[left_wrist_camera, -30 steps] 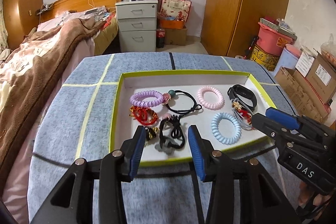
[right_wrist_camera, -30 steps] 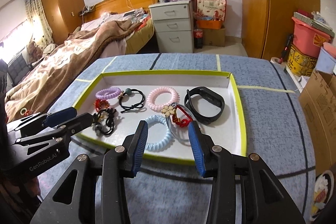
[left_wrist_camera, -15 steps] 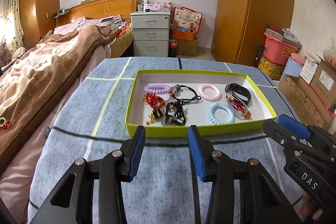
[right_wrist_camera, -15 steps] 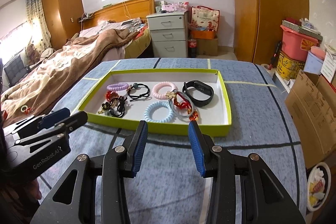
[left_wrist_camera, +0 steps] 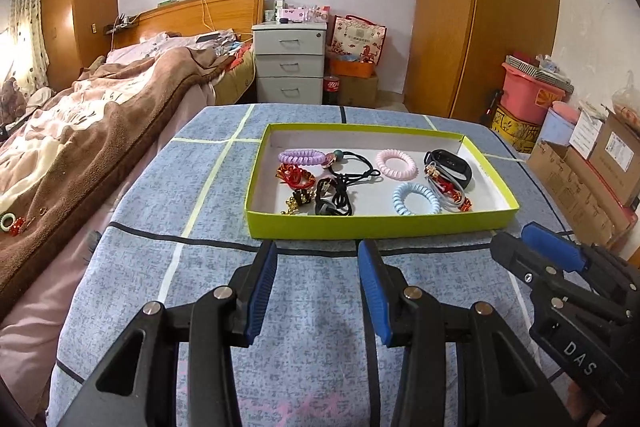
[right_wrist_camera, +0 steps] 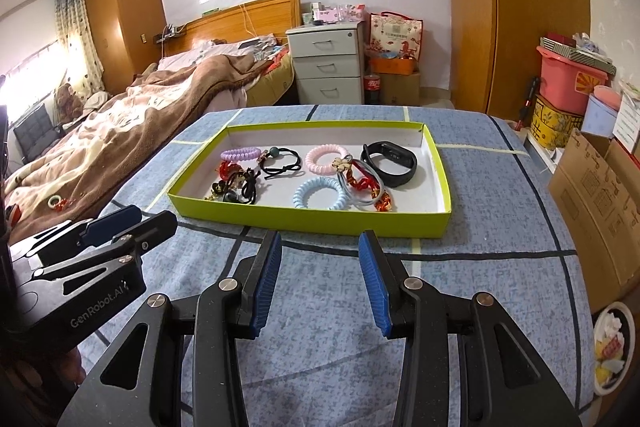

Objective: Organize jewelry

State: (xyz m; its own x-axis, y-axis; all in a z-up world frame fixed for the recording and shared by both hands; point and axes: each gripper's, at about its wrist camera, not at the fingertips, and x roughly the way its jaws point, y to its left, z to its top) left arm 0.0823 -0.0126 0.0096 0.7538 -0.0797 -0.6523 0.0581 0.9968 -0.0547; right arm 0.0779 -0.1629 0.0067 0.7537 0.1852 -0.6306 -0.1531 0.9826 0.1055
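The tray (left_wrist_camera: 376,225), a shallow card lid with lime-green walls and a white floor, sits on the worktop (left_wrist_camera: 160,267), which is draped in a blue-grey woven cloth crossed by pale and dark stripes. All the jewelry lies inside it, loosely sorted in two rows, probably so each piece can be picked singly: a lilac coil (left_wrist_camera: 302,157), a pink coil (left_wrist_camera: 396,164) and a blue coil (left_wrist_camera: 416,199), all springy ribbed plastic rings; a black band (left_wrist_camera: 450,163) of smooth rubber, standing on edge at the right end; thin black elastics (left_wrist_camera: 352,171), knotted and limp; a red knot (left_wrist_camera: 294,175) and small gold bits near the left, too tangled to tell apart. A grey loop with red and gold charms (right_wrist_camera: 366,187) overlaps the blue coil and touches the band. Both grippers hang short of the tray's near wall, over bare cloth. The left gripper (left_wrist_camera: 317,291) has its blue ribbed fingers (left_wrist_camera: 262,291) wide apart and empty; the right gripper (right_wrist_camera: 319,285) likewise, wide with nothing between. With nothing left on the cloth, the sorting looks done.
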